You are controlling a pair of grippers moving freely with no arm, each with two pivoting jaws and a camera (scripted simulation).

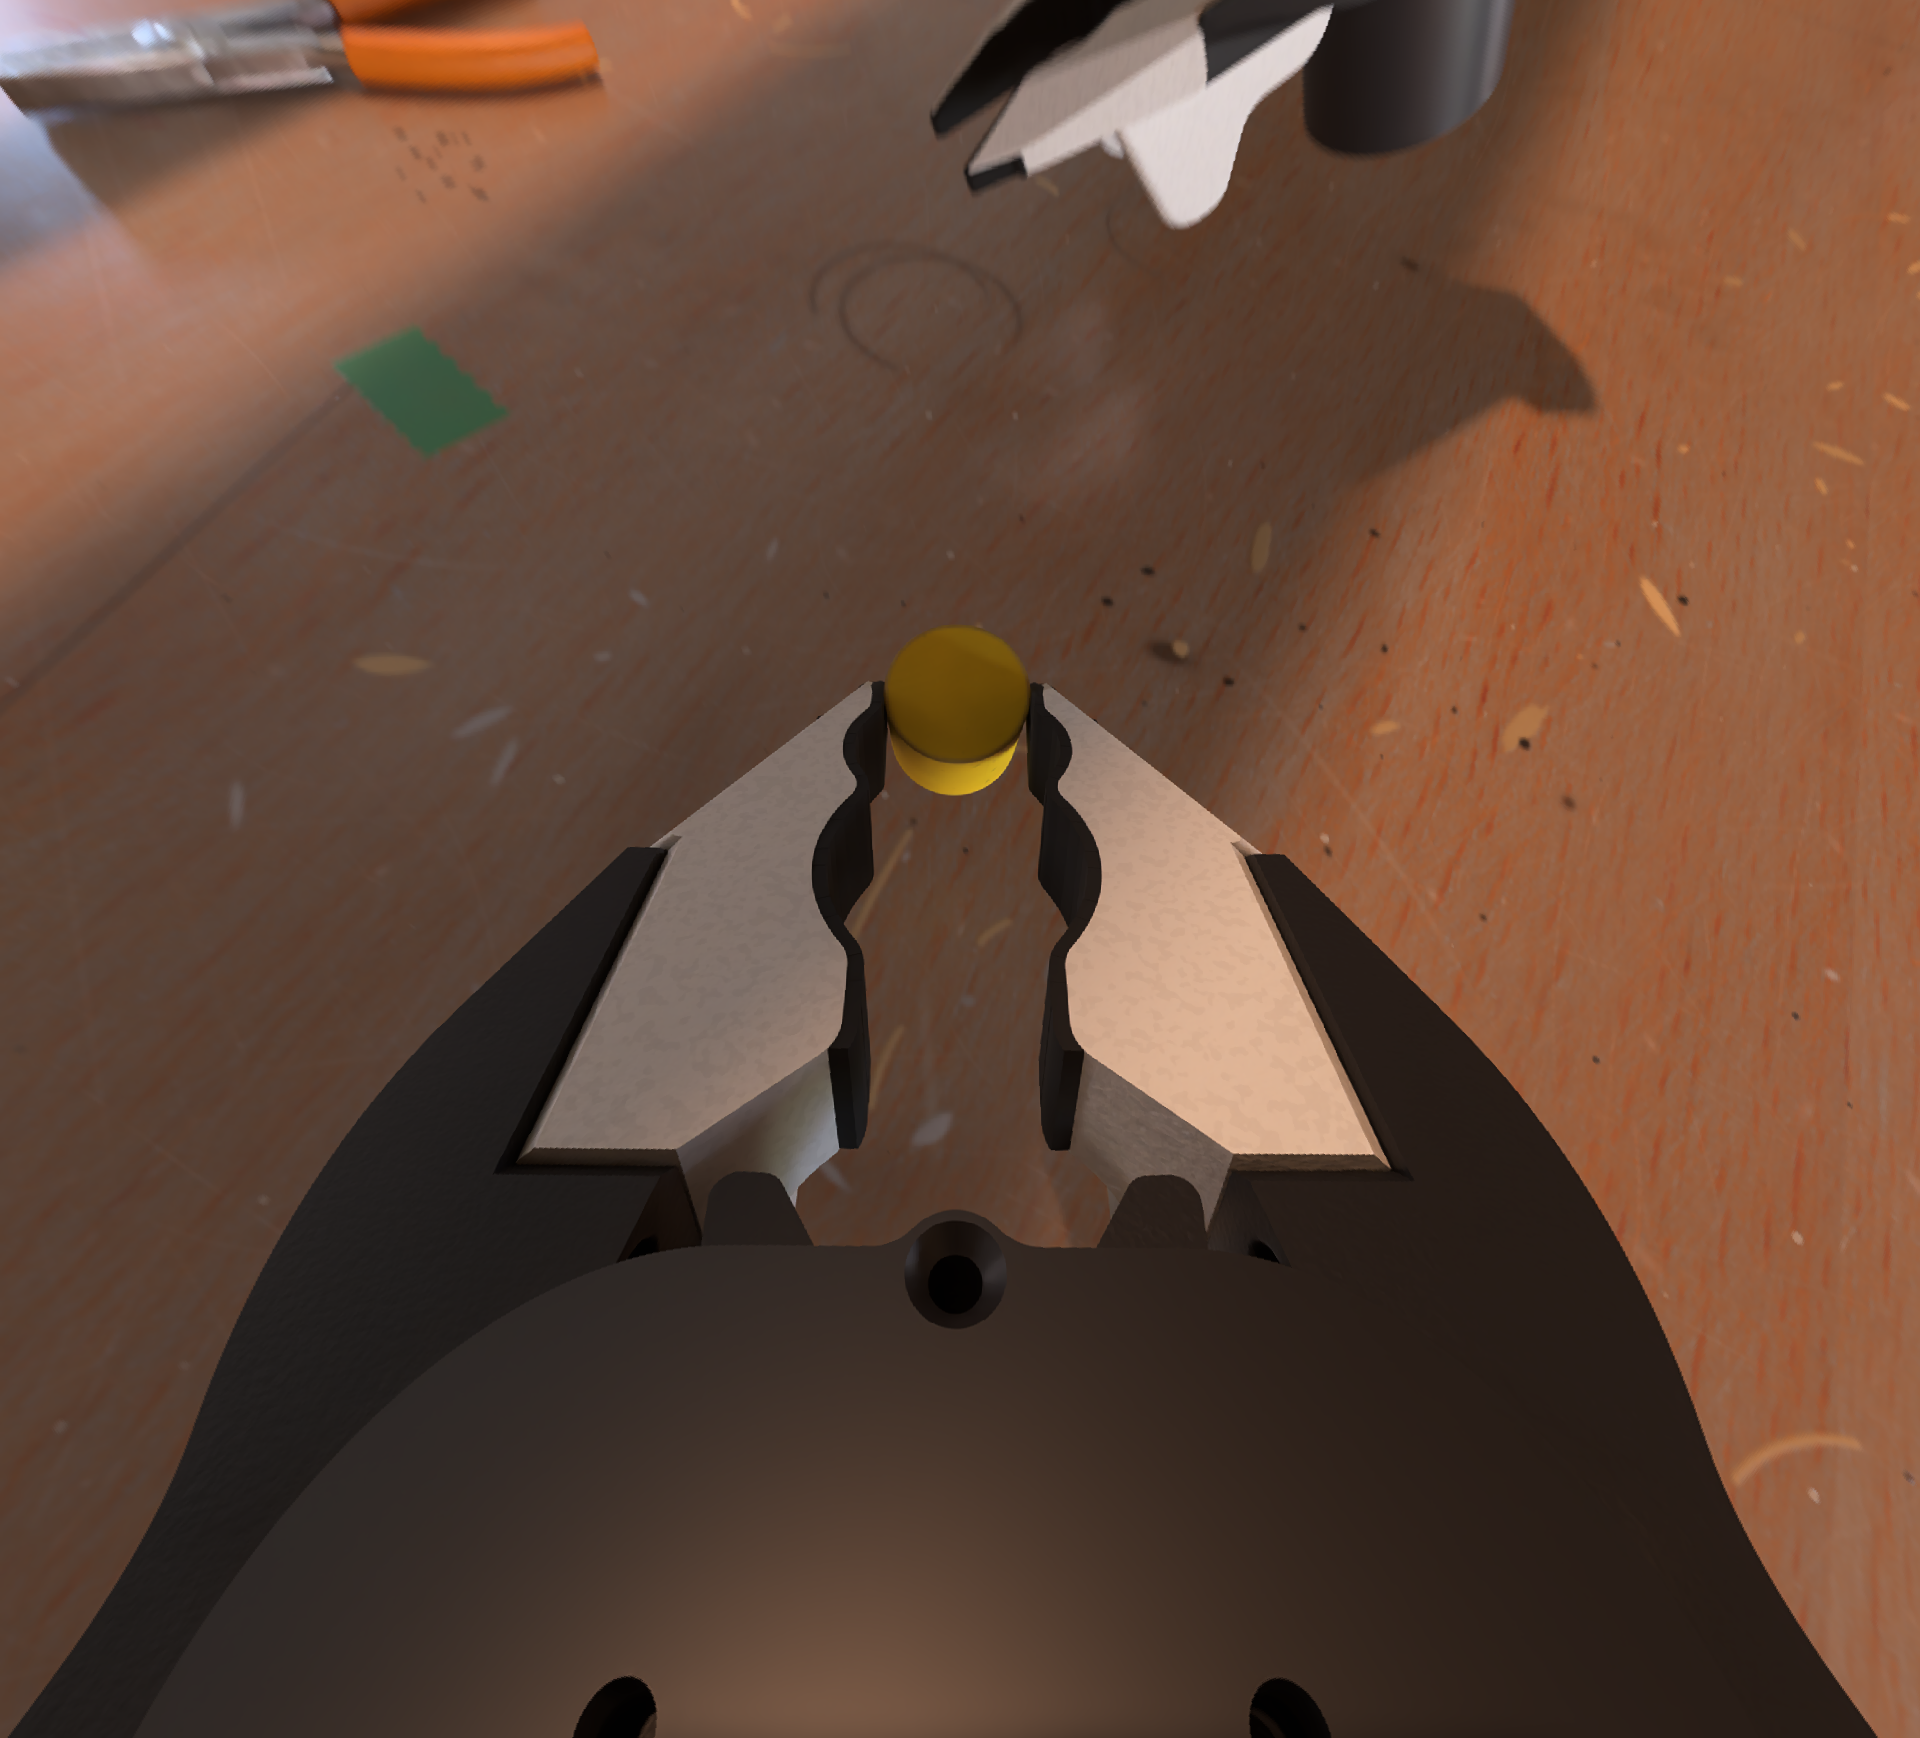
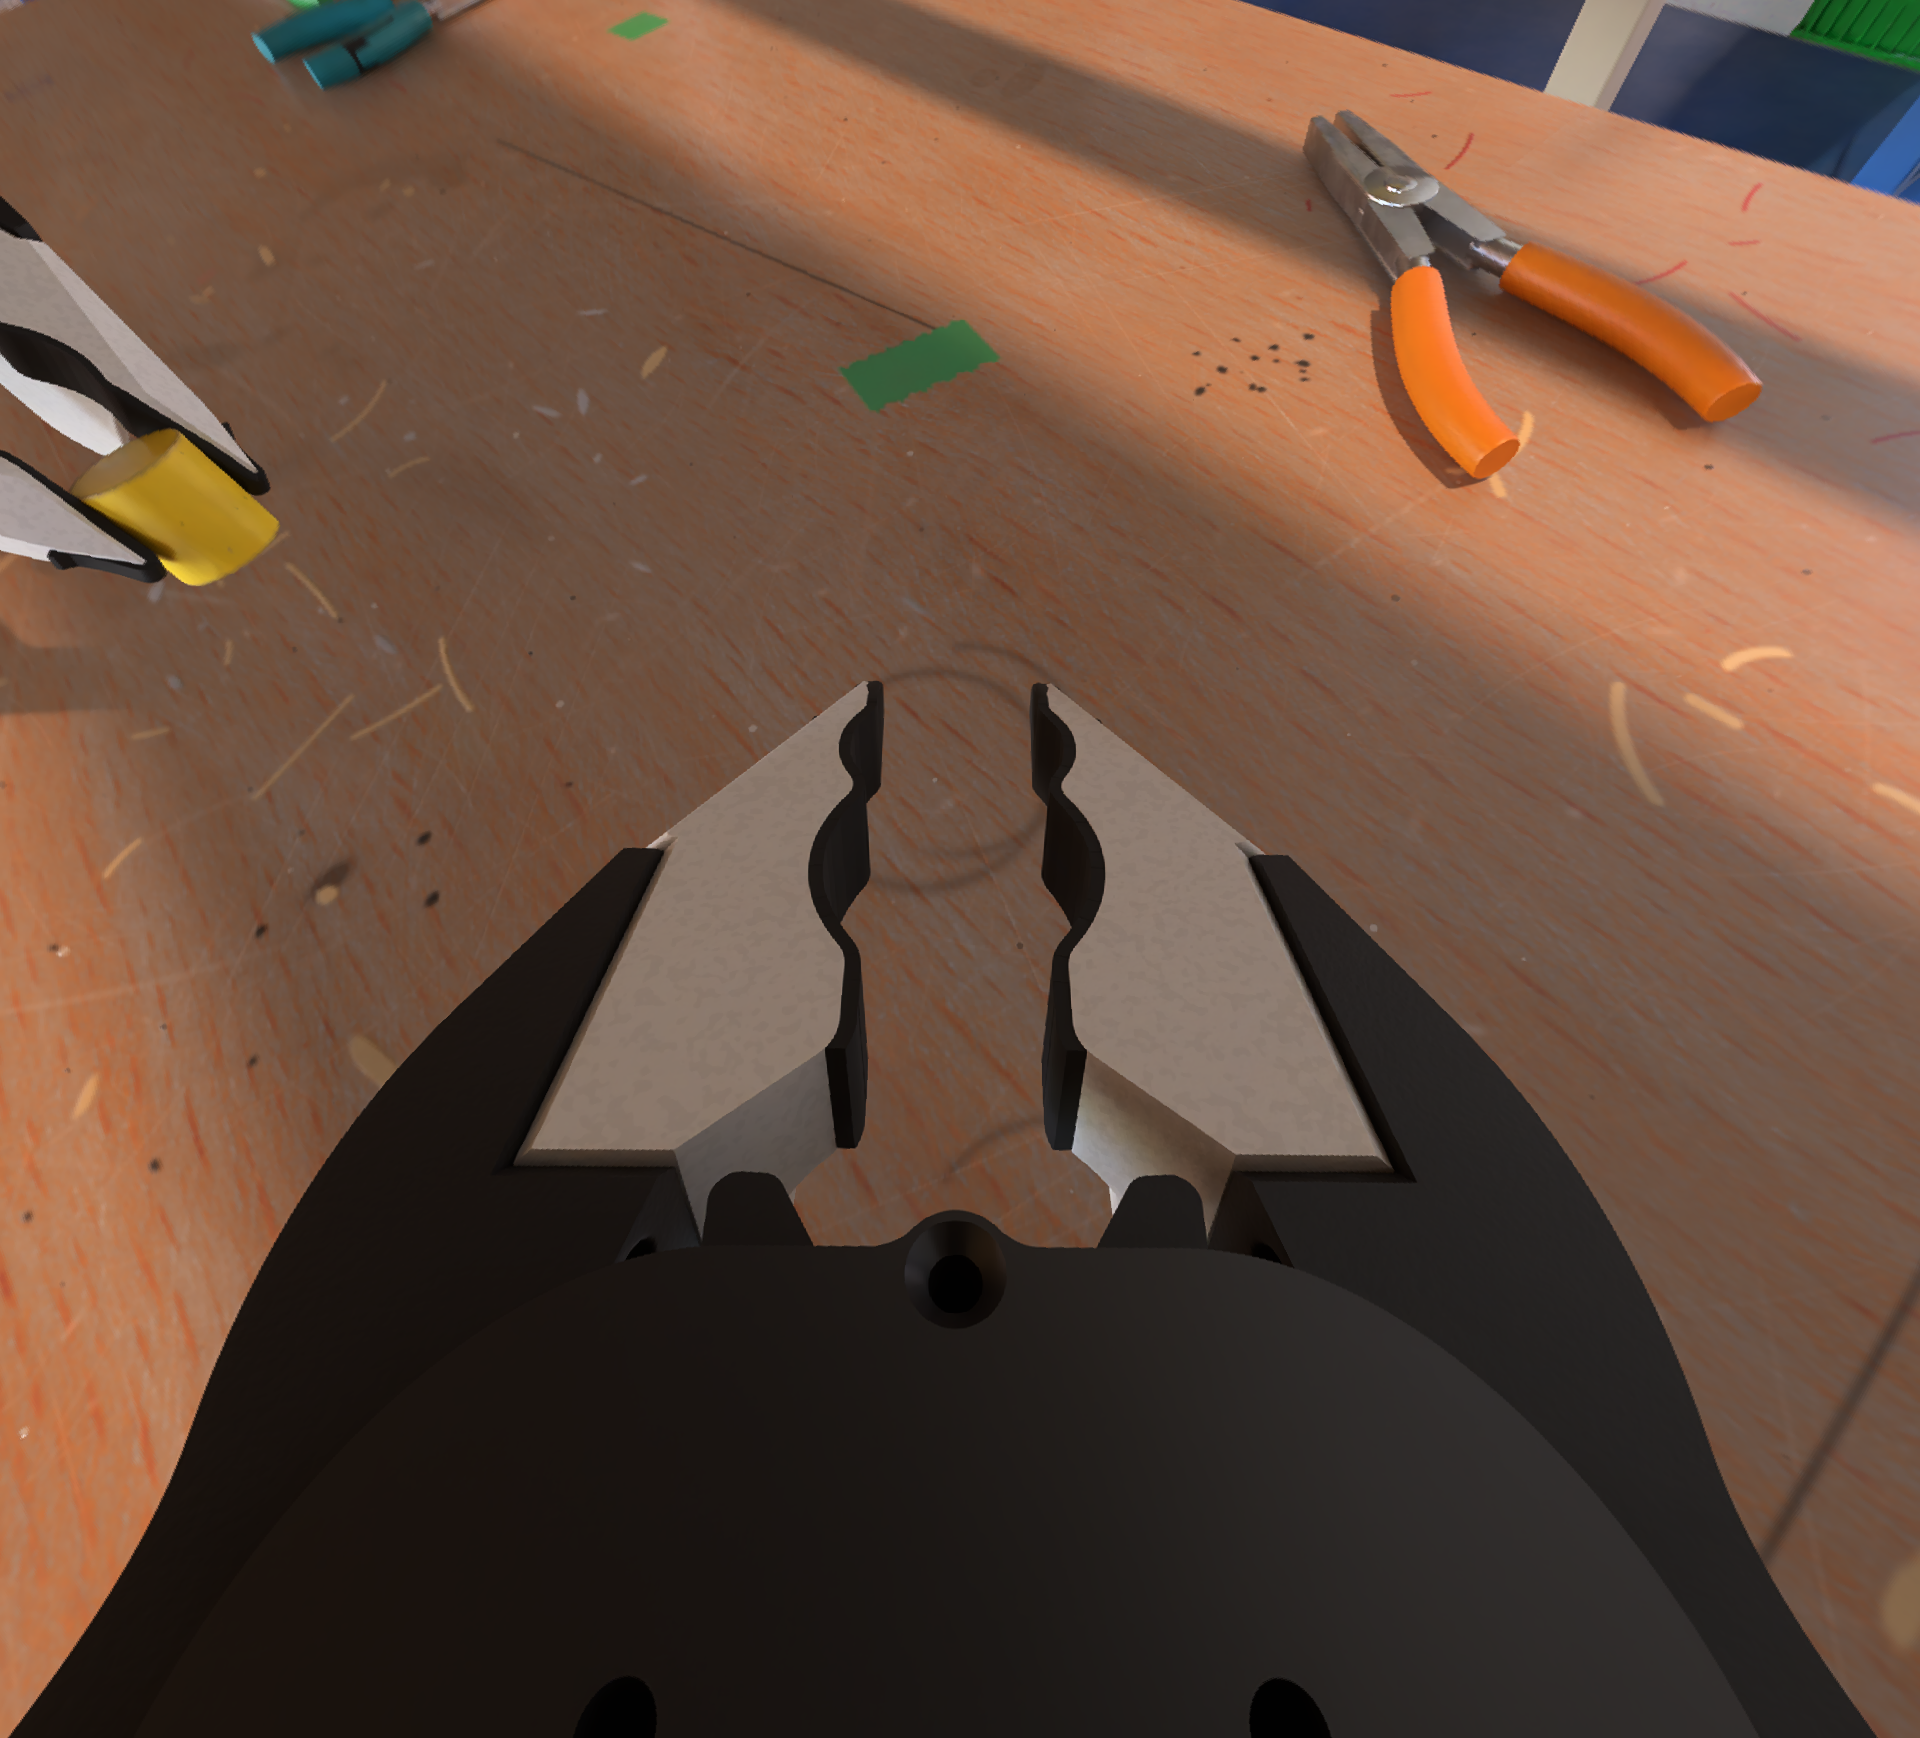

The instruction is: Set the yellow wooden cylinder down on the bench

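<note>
My left gripper (image 1: pixel 956 701) is shut on the yellow wooden cylinder (image 1: pixel 954 712), pinching it at the very fingertips above the wooden bench (image 1: pixel 727 545). In the right wrist view the same gripper (image 2: pixel 166 509) shows at the left edge, holding the cylinder (image 2: pixel 187 509) tilted, just above the bench (image 2: pixel 727 545); whether it touches the wood I cannot tell. My right gripper (image 2: pixel 956 701) is open and empty, hovering over the bench. It also shows in the left wrist view (image 1: pixel 997 150) at the upper right, off the surface.
Orange-handled pliers (image 2: pixel 1507 286) lie at the right, also in the left wrist view (image 1: pixel 343 41). Teal and green-handled tools (image 2: pixel 353 15) lie far left. Green tape pieces (image 2: pixel 920 363) (image 1: pixel 421 389) stick to the bench. Wood shavings are scattered. The bench edge (image 2: pixel 1351 15) runs behind.
</note>
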